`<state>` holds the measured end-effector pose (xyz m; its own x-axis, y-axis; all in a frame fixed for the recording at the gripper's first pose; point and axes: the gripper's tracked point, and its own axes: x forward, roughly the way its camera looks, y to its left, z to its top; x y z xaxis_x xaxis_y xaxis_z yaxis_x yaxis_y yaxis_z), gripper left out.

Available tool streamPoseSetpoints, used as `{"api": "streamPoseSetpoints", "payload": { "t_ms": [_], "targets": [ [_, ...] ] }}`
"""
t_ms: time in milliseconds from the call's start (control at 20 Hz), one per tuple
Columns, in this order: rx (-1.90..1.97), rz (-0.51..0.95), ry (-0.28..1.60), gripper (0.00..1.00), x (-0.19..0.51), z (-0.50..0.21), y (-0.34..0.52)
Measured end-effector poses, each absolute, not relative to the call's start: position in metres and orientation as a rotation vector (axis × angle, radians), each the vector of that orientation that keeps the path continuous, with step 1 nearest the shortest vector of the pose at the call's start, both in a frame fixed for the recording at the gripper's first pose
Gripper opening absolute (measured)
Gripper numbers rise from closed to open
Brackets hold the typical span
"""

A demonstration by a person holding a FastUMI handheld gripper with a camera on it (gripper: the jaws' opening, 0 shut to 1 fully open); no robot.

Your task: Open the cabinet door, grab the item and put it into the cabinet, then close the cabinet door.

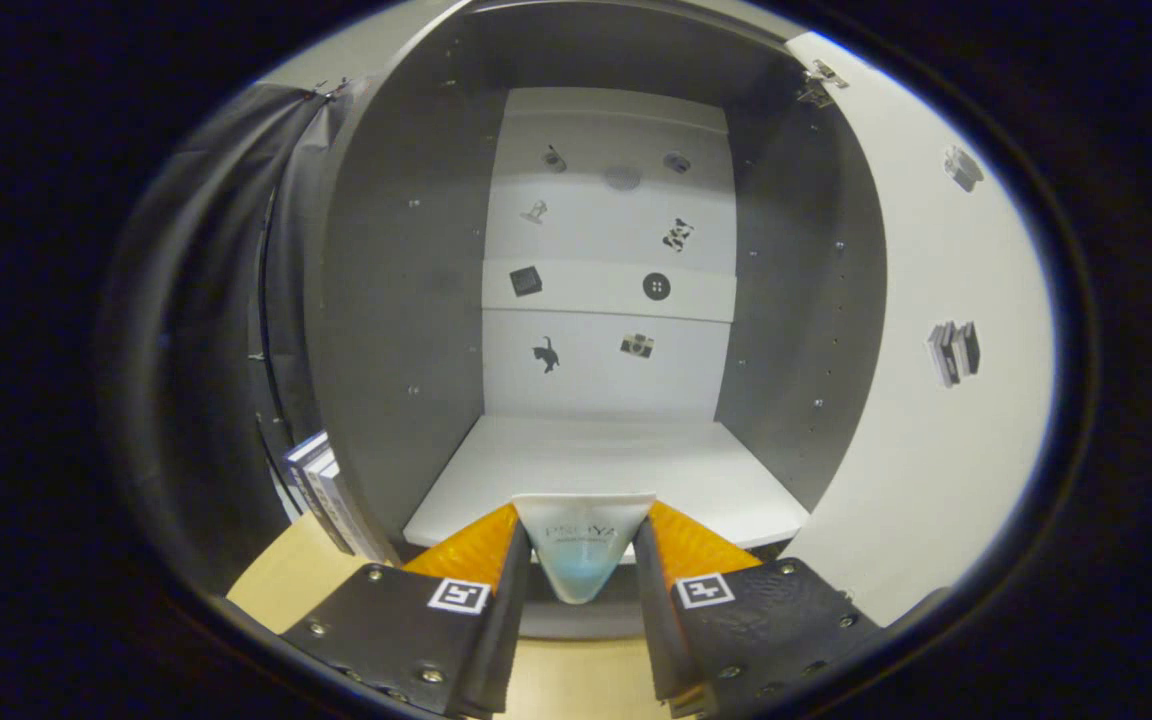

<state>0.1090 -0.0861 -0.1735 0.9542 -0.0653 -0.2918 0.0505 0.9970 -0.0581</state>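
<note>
A soft tube (583, 548), pale with a blue tint toward its lower end, sat pinched between the jaws, its flat crimped end pointing forward and its narrower end hanging down between them. Both fingers (514, 570) pressed on its sides, so the gripper (581, 560) was clamped on the tube and held it level, pointing straight ahead at the cabinet opening.

Just ahead of the jaws lay the cabinet floor (616, 470), a light panel whose front edge ran right under the tube's forward end. Beyond the jaws rose the back wall (608, 250), pale and dotted with small dark stickers (546, 354); a shelf edge crossed it about halfway up. Grey side walls (406, 300) closed the cabinet on either side of the jaws.

To the right of the jaws the cabinet door (936, 400) stood swung wide open, with hinges (818, 82) at its top corner. To the left of the jaws, outside the cabinet, a few books (321, 490) stood upright on the wooden counter (286, 580), which also showed beneath the jaws.
</note>
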Motion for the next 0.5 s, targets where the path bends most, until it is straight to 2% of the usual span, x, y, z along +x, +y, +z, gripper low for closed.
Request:
{"api": "streamPoseSetpoints", "payload": {
  "t_ms": [250,500],
  "targets": [
    [-0.063,-0.072,0.272,0.53,0.151,-0.161,-0.095],
    [-0.056,-0.096,0.325,0.53,0.183,-0.182,-0.108]
  ]
}}
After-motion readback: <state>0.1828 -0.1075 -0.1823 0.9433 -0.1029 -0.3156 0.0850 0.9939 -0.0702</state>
